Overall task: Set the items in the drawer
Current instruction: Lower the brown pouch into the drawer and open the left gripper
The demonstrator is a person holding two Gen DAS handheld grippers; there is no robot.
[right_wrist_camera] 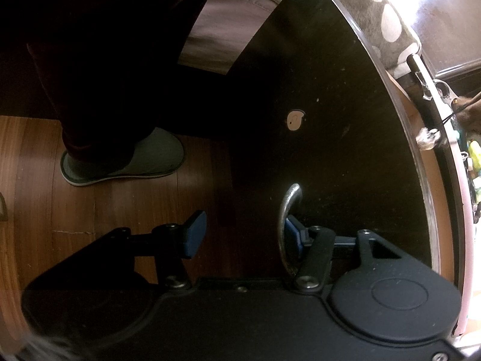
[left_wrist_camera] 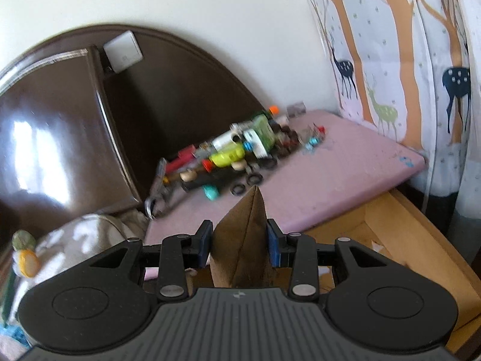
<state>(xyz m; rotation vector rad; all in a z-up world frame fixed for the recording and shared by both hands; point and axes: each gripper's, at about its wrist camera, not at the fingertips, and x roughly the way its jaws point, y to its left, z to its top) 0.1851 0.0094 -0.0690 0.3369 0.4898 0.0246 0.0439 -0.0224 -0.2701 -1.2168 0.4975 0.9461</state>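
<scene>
A brown pouch [left_wrist_camera: 240,240] is pinched between the jaws of the left gripper [left_wrist_camera: 240,242].

Below and to the right of these jaws the open wooden drawer [left_wrist_camera: 421,240] is seen; ahead of them, small clutter [left_wrist_camera: 228,156] lies on the pink worktop [left_wrist_camera: 345,165]. The jaws of the right gripper [right_wrist_camera: 243,234] are spread, one finger [right_wrist_camera: 293,234] placed behind the metal handle [right_wrist_camera: 285,225] of the dark drawer front [right_wrist_camera: 330,105].

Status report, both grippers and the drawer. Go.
Left gripper shut on brown pouch, above open drawer. Right gripper open, one finger hooked behind drawer handle. Toy pile waits on pink mat. Nothing blocking.
</scene>
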